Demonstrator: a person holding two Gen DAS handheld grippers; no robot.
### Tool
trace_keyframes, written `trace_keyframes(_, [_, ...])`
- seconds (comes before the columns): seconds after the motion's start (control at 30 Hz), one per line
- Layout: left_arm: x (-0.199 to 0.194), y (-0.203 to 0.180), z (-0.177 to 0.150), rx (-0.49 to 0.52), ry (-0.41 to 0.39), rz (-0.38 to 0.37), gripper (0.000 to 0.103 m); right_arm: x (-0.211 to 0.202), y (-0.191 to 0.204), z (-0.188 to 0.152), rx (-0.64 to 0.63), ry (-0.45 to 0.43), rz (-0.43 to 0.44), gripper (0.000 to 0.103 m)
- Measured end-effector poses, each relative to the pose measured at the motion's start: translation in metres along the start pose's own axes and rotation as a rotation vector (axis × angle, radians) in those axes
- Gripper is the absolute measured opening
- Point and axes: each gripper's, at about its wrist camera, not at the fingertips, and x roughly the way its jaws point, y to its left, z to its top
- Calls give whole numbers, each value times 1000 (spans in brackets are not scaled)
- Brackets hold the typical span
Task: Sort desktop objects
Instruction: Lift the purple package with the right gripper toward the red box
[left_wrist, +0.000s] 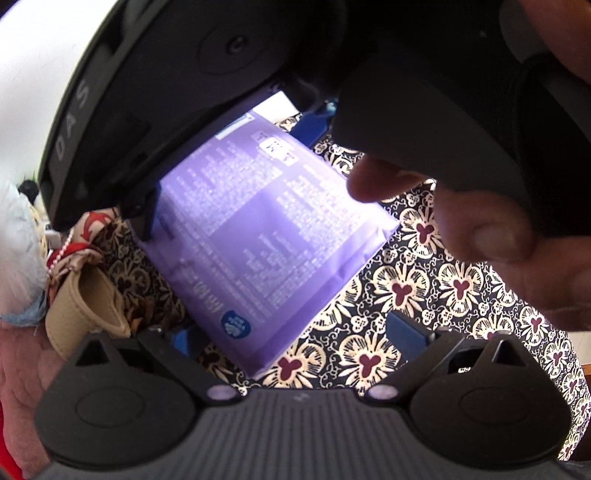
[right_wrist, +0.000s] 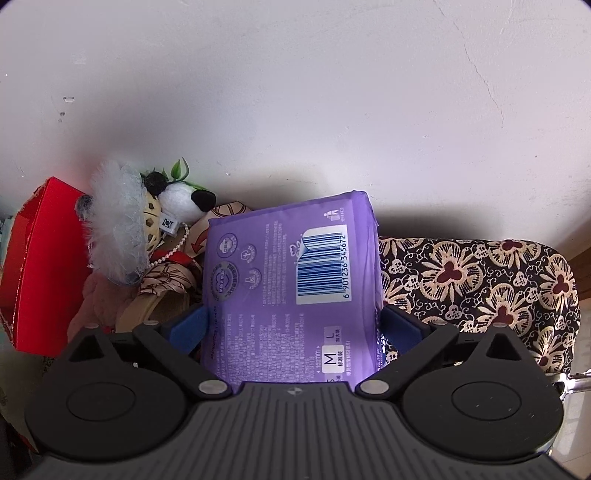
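Here, right gripper (right_wrist: 291, 328): 2 blue fingers (right_wrist: 188, 328) pinching purple pack (right_wrist: 288, 280) on both sides, pack held above floral cloth (right_wrist: 480, 288). Left gripper (left_wrist: 295, 332): jaws spread, nothing between, pack's lower end just ahead. Farther left: plush toy (right_wrist: 147, 218), red box (right_wrist: 40, 258). Beyond: white wall (right_wrist: 295, 92).

I take this for a home: a floral-patterned cloth (right_wrist: 480, 280) covers the tabletop against a cracked white wall (right_wrist: 295, 92), with a plush toy (right_wrist: 177, 199), pearl necklace (right_wrist: 173, 251) and red box (right_wrist: 40, 258) piled alongside.
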Motion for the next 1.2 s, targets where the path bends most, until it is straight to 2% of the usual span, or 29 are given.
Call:
trace_keyframes(0.13, [0, -3, 0, 1, 3, -11, 97, -11, -7, -12, 45, -27, 5, 92])
trace_keyframes(0.27, [-1, -7, 0, 2, 5, -22, 97, -25, -17, -26, 100, -55, 10, 81])
trace_keyframes(0.37, [-2, -13, -4, 13, 13, -41, 96, -34, -17, -39, 104, -59, -9, 79])
trace_keyframes(0.47, [-2, -23, -12, 57, 18, -33, 98, -37, -13, -51, 89, -48, -36, 81])
trace_keyframes(0.57, [0, -33, -19, 107, 17, -8, 102, -31, -12, -55, 84, -24, -40, 92])
trace_keyframes(0.7, [7, -35, -19, 107, 24, 9, 102, -16, -12, -52, 116, -20, -40, 103])
trace_keyframes(0.8, [9, -33, -18, 93, 17, 19, 100, -9, -13, -49, 132, -23, -21, 103])
trace_keyframes(0.93, [7, -27, -18, 57, 6, 18, 99, -14, -7, -53, 107, -44, -24, 96])
trace_keyframes(1.07, [-11, -24, -19, 30, -33, 2, 99, -34, -5, -59, 133, -88, -7, 84])
trace_keyframes(1.2, [-26, -27, -18, 24, -66, 2, 99, -51, 7, -62, 138, -130, -28, 81])
